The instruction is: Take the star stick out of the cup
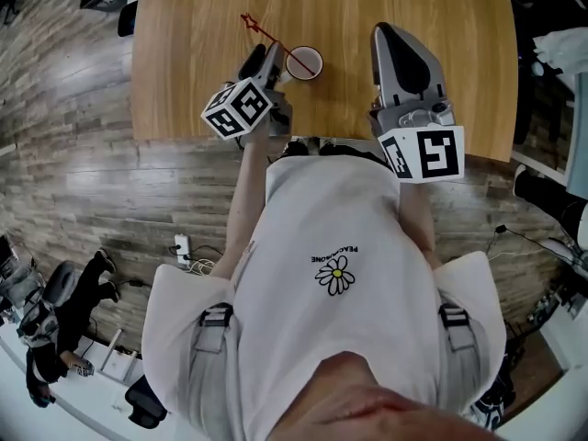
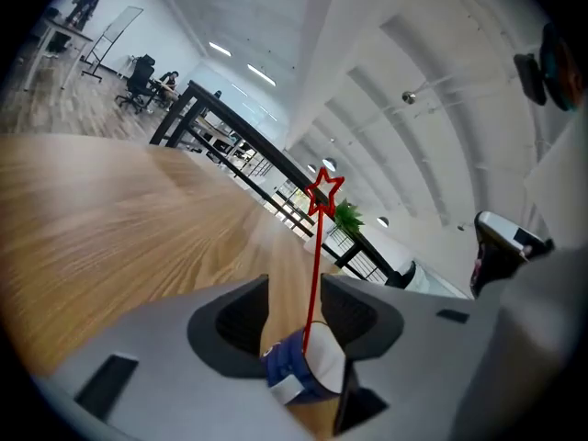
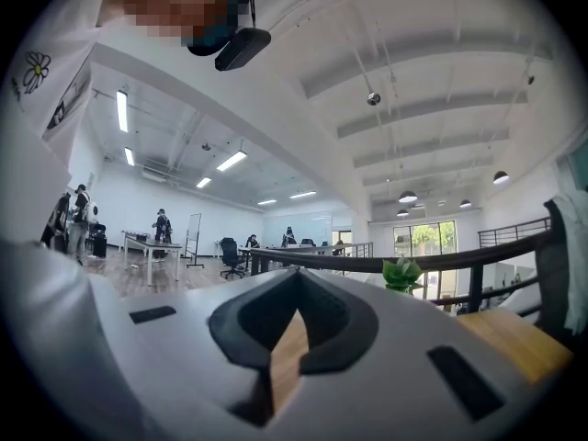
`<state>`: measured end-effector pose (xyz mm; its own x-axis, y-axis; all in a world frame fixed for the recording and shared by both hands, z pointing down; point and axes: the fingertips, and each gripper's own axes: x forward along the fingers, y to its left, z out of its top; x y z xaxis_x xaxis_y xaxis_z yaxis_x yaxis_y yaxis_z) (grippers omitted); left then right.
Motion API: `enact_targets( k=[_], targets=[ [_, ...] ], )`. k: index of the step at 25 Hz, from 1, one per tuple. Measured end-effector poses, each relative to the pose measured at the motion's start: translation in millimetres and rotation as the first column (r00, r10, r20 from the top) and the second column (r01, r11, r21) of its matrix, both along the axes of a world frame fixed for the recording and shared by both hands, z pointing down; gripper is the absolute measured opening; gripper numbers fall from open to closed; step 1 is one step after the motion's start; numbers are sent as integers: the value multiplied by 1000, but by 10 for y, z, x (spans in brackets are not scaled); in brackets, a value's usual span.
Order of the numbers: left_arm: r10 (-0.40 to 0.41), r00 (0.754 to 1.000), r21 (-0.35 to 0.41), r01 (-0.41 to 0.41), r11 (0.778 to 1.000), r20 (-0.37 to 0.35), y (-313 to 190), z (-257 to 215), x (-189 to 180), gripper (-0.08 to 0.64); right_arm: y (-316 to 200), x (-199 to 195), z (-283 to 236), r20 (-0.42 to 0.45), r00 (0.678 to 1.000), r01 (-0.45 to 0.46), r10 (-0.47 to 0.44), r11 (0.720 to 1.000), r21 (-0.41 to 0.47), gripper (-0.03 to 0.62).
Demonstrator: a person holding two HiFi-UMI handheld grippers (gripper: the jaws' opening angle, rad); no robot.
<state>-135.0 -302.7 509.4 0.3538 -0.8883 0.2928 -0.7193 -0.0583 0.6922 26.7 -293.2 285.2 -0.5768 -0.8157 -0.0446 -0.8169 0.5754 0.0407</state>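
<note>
A white paper cup (image 1: 304, 62) stands on the wooden table (image 1: 193, 72), and a thin red stick with a star (image 1: 248, 19) on its end leans out of it to the far left. My left gripper (image 1: 265, 57) sits just left of the cup. In the left gripper view its jaws (image 2: 294, 285) stand apart; the red stick (image 2: 315, 265) rises between them, close to the right jaw, with no pad pressing on it. The star (image 2: 323, 191) shows above, and the cup's blue side and white mouth (image 2: 305, 371) lie below the jaws. My right gripper (image 1: 386, 31) rests further right, its tips together (image 3: 299, 278) on nothing.
The table's near edge (image 1: 312, 140) runs just in front of the person's body, with wood-plank floor (image 1: 73, 182) to the left. Desks, chairs and people show far off in the office behind. A potted plant (image 3: 401, 272) stands beyond the table.
</note>
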Motion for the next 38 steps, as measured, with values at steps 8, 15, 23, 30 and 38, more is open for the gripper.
enact_targets(
  k=[8, 15, 23, 30, 38],
  targets=[
    [39, 999, 20, -39, 999, 21, 17, -50, 166, 101, 46, 87, -17, -11, 1000, -20, 20, 1000, -8, 8],
    [80, 997, 26, -80, 996, 19, -33, -15, 195, 60, 19, 44, 31, -18, 999, -27, 26, 1000, -10, 8],
    [78, 996, 35, -79, 996, 34, -53, -46, 206, 26, 28, 70, 44, -23, 999, -35, 35, 999, -11, 8],
    [61, 998, 51, -62, 997, 22, -60, -180, 191, 25, 36, 110, -3, -22, 999, -35, 35, 999, -5, 8],
    [44, 987, 273, -85, 958, 153, -267, -1279, 168, 23, -2, 89, -138, 0, 1000, -24, 24, 999, 37, 8]
  ],
)
